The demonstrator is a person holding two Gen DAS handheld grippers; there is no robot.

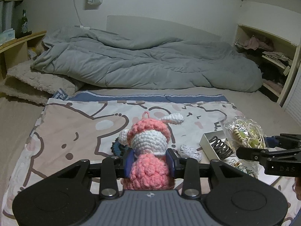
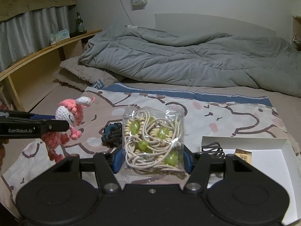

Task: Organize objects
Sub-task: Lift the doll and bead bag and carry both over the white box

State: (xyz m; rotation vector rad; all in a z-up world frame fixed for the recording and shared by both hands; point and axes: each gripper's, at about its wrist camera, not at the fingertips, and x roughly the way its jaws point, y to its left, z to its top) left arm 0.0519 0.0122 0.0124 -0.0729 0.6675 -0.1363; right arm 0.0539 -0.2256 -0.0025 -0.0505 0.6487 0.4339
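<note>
Bedroom setup here: cartoon-print sheet (image 2: 225, 116) spread flat over a bed, rumpled grey duvet (image 2: 188, 60) piled behind it against the white wall, fluffy beige blanket (image 1: 37, 82) off to the left. Wooden shelf (image 2: 47, 50) along the left wall with a green bottle (image 2: 78, 23) and a tissue pack (image 2: 59, 35) on top. Open cubby (image 1: 267, 56) on the right stuffed with clothes.

White shallow box (image 2: 263, 150) sitting on the sheet at right, holding a black coiled hair tie (image 2: 212, 148) and a small brown packet (image 2: 243, 155).

Left gripper (image 1: 150, 162) clenched around a pink-and-white crochet doll (image 1: 148, 146), held upright above the sheet. Right gripper (image 2: 151, 160) clamped on both sides of a clear bag of beaded cords (image 2: 152, 141), up off the sheet, just left of the box. Dark blue knitted piece (image 2: 112, 131) lying on the sheet between the two.
</note>
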